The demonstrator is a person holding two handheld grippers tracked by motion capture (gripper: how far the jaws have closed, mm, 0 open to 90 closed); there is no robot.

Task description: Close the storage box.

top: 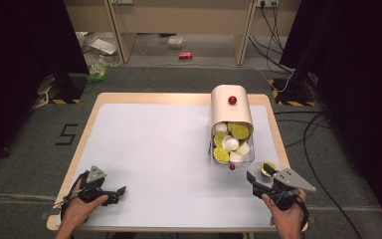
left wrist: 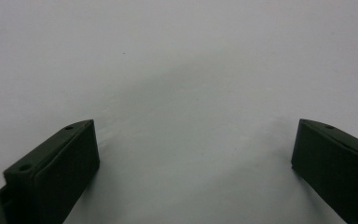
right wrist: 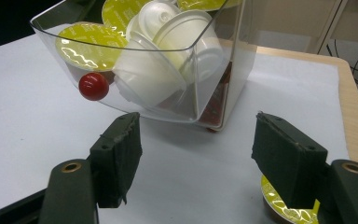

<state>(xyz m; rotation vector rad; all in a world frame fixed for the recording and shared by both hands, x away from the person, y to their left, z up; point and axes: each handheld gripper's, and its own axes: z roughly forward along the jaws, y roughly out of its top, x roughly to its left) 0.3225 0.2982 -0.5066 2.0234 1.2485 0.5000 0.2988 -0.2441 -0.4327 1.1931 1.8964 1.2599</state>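
The right gripper (right wrist: 196, 154) stands open and empty near the table's (top: 144, 149) right front corner; the foil capsule's (right wrist: 286, 207) print is probably unreadable. The left gripper (left wrist: 193, 154) is open too.

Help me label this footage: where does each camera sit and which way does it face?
High view: above the near edge, looking forward and down on the table; both hands and grippers show.
Left gripper view: rides the left gripper, facing bare tabletop between open jaws.
Right gripper view: rides the right gripper, facing the clear bin of capsules.
Shared: bin, high and right.
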